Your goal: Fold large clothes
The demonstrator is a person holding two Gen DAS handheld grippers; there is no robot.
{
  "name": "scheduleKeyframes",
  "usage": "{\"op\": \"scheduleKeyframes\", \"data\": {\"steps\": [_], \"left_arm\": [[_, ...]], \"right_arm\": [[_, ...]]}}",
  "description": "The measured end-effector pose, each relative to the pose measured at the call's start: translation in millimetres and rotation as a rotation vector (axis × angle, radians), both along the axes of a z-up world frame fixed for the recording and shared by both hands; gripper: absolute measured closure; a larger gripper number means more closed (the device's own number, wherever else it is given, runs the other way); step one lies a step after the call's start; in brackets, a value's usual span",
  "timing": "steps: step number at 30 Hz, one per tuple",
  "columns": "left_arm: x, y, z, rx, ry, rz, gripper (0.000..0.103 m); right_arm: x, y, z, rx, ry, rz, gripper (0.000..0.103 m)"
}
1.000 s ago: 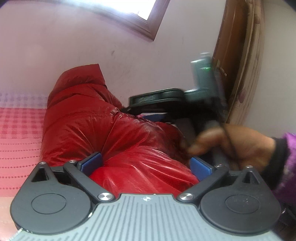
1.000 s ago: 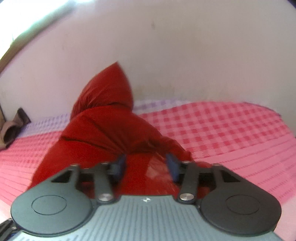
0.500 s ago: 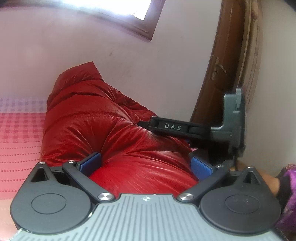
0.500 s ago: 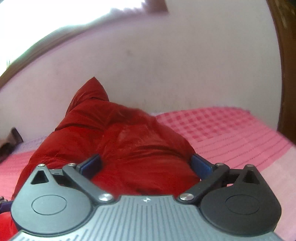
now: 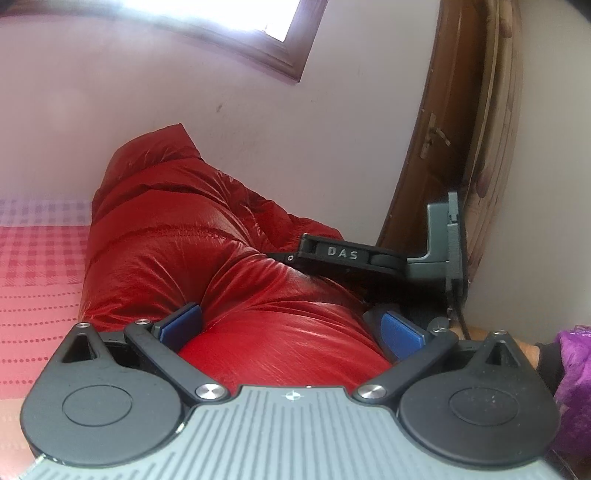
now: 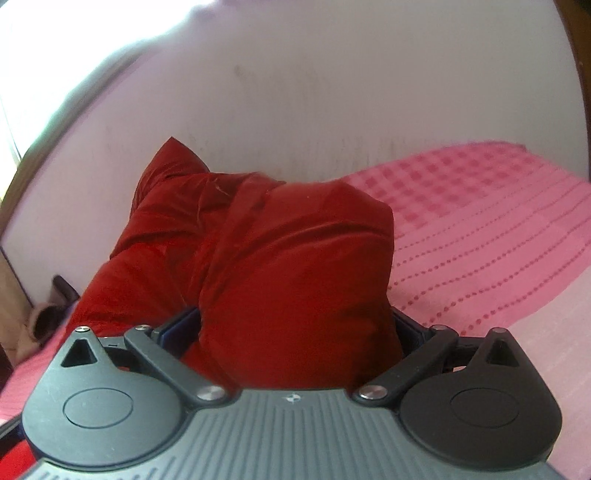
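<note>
A shiny red puffer jacket [image 5: 192,251] lies bunched on the pink bed; it also fills the middle of the right wrist view [image 6: 280,266]. My left gripper [image 5: 291,330] is open wide, its blue pads [image 5: 400,334] on either side of a bulge of the jacket. My right gripper [image 6: 295,334] is open wide too, with a thick fold of jacket between its jaws. In the left wrist view the right gripper's black body marked DAS [image 5: 343,254] rests on the jacket to the right.
A pink checked and dotted bedspread [image 6: 480,229] covers the bed. A pale wall runs behind the bed, with a window [image 5: 236,22] above. A brown wooden door [image 5: 454,122] stands at the right. A brownish cloth [image 6: 44,317] lies at the bed's left end.
My right gripper opened from a narrow grip to wide and pushed further into the jacket. In the left wrist view it swung right and lower. My left gripper stayed put.
</note>
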State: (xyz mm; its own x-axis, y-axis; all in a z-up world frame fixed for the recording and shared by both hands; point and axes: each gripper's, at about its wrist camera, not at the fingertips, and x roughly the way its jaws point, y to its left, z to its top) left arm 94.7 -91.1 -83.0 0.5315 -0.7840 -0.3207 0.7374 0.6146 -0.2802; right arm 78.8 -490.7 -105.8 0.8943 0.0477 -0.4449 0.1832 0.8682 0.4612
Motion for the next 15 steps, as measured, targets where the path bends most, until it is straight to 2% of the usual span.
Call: {"op": "scheduleKeyframes", "data": {"steps": [8,10,12,13,15], "left_arm": [[-0.8,-1.5,0.7,0.013,-0.005,0.011,0.000],[-1.2,-1.8,1.1,0.013,-0.005,0.018,0.000],[-1.9,-2.2,1.4,0.014,-0.008,0.022,0.000],[-2.2,-2.5,1.6,0.015,-0.009,0.024,0.000],[-3.1,-2.8,1.8,0.015,-0.011,0.026,0.000]], "right_arm": [[-14.0,-29.2,-2.6,0.217,-0.058,0.011,0.000],[-29.2,-36.9,3.9,0.223,-0.109,-0.043,0.000],[-46.2,-42.1,15.6,0.187,-0.168,-0.098,0.003],[-51.2,-44.0,22.7,0.164,-0.190,-0.101,0.008],[-51.9,-40.8,43.5,0.064,-0.193,-0.084,0.043]]}}
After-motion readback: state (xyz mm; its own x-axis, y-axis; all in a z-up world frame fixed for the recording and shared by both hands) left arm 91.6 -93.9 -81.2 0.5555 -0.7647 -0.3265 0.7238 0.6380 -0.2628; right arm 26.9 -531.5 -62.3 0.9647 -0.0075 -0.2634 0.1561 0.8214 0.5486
